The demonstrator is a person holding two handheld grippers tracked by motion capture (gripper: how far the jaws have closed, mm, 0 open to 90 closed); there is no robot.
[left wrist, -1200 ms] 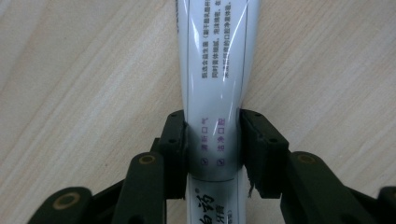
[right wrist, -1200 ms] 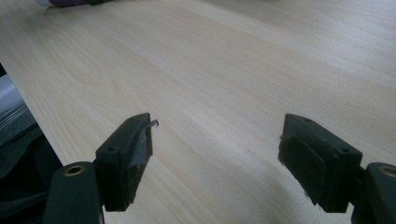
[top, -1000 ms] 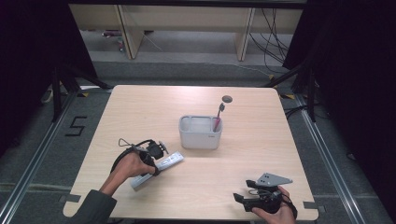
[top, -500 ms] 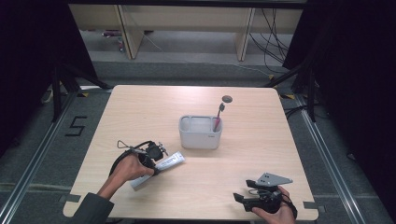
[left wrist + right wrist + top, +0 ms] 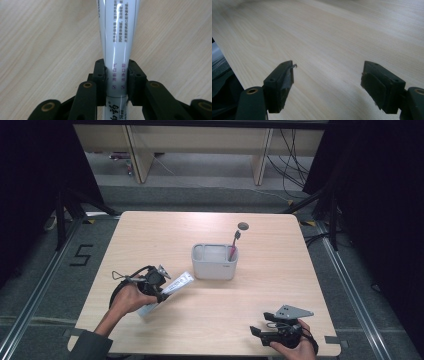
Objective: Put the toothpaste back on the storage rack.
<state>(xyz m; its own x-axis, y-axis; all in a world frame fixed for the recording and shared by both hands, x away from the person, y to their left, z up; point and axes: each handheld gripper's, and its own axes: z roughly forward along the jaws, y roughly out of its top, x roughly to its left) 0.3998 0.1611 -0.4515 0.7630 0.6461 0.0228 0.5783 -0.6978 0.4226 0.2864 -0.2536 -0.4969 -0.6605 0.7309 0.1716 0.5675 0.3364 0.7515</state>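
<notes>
A pale wooden table [image 5: 280, 270] with rounded corners is set on a grey carpeted floor [image 5: 45, 285], where a "5" [image 5: 81, 255] is marked in black tape. Black curtains [image 5: 380, 195] are hung at both sides. Light wooden shelving [image 5: 200, 140] is seen beyond, with cables [image 5: 292, 157] trailed beside it.

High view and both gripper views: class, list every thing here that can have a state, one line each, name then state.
Left tool: shut on the toothpaste tube, jaws just closed a little further.
Toothpaste tube: gripped across its body, tilted over the table.
Right tool: open, nothing between its jaws.
Grey holder: upright on the table.
Toothbrush: standing in the holder's right compartment, leaning right.
</notes>
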